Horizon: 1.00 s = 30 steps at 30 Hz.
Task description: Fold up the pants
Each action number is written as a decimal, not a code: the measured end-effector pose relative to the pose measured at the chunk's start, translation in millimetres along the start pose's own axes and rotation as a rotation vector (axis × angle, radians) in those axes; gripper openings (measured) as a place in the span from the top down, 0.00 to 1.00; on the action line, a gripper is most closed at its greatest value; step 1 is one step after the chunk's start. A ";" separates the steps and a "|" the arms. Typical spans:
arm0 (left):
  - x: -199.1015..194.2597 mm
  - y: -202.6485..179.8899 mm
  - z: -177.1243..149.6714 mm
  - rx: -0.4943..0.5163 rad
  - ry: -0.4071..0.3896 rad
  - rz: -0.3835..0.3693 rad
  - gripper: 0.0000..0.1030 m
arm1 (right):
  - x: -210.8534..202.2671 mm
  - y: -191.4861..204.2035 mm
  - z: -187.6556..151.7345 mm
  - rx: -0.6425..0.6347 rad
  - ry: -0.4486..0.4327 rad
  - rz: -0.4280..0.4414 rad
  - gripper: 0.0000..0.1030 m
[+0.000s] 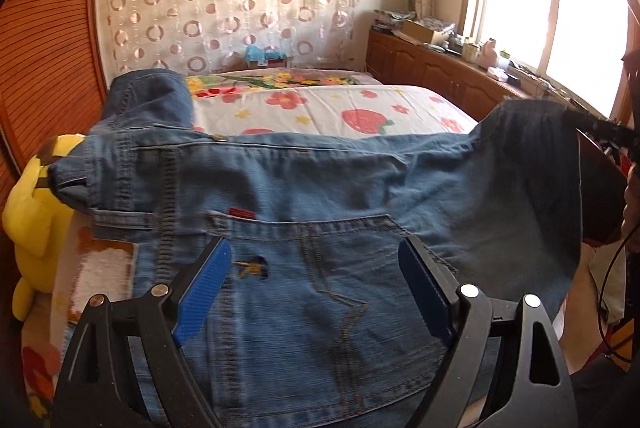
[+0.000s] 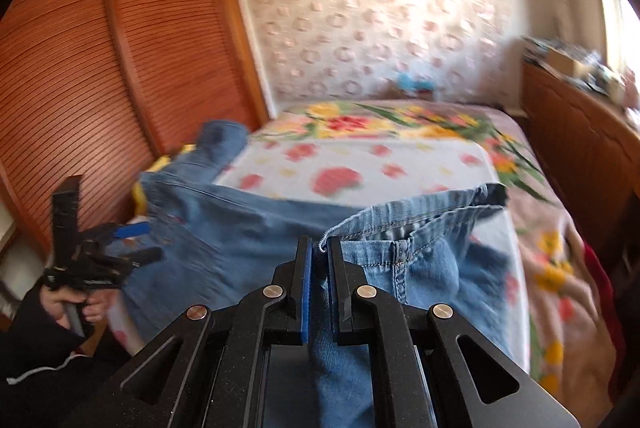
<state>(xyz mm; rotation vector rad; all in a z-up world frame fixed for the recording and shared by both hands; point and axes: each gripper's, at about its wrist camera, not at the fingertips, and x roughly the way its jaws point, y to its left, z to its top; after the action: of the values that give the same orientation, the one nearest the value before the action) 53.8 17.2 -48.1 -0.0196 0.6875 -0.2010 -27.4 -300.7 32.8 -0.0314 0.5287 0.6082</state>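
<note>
Blue denim pants [image 1: 320,188] lie across the near end of a bed, back pocket facing me in the left wrist view. My left gripper [image 1: 316,252] is open, its blue pads spread wide just above the back pocket, holding nothing. My right gripper [image 2: 319,248] is shut on a hem edge of the pants [image 2: 400,248] and lifts that part up. The left gripper also shows in the right wrist view [image 2: 132,240] at the far left, held by a hand. The right gripper's tip shows at the left wrist view's right edge [image 1: 600,126].
The bed has a floral sheet [image 1: 360,104]. A yellow plush toy [image 1: 36,212] sits at the bed's left edge against a wooden slatted wardrobe [image 2: 100,68]. A low wooden cabinet [image 1: 440,68] with clutter runs under the window on the right.
</note>
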 end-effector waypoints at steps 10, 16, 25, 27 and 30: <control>-14.9 30.6 -5.0 -0.045 -0.032 0.039 0.16 | 33.8 66.3 53.1 -0.166 -0.012 0.144 0.93; -16.0 42.5 -10.6 -0.066 -0.024 0.045 0.16 | 67.3 72.4 66.1 -0.199 0.037 0.167 0.66; -4.2 26.3 -6.3 -0.048 -0.008 0.006 0.16 | 112.4 33.1 68.2 -0.202 0.111 0.034 0.60; 0.0 20.0 -2.2 -0.038 -0.007 -0.013 0.16 | 130.7 18.0 65.2 -0.194 0.147 0.006 0.59; 6.1 7.9 6.2 -0.026 -0.005 -0.047 0.16 | 165.4 3.8 63.5 -0.181 0.199 -0.015 0.57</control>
<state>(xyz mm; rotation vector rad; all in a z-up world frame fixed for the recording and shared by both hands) 63.7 23.5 -47.8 -0.0616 0.6847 -0.2374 114.6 -197.3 8.6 -0.2691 0.6641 0.6405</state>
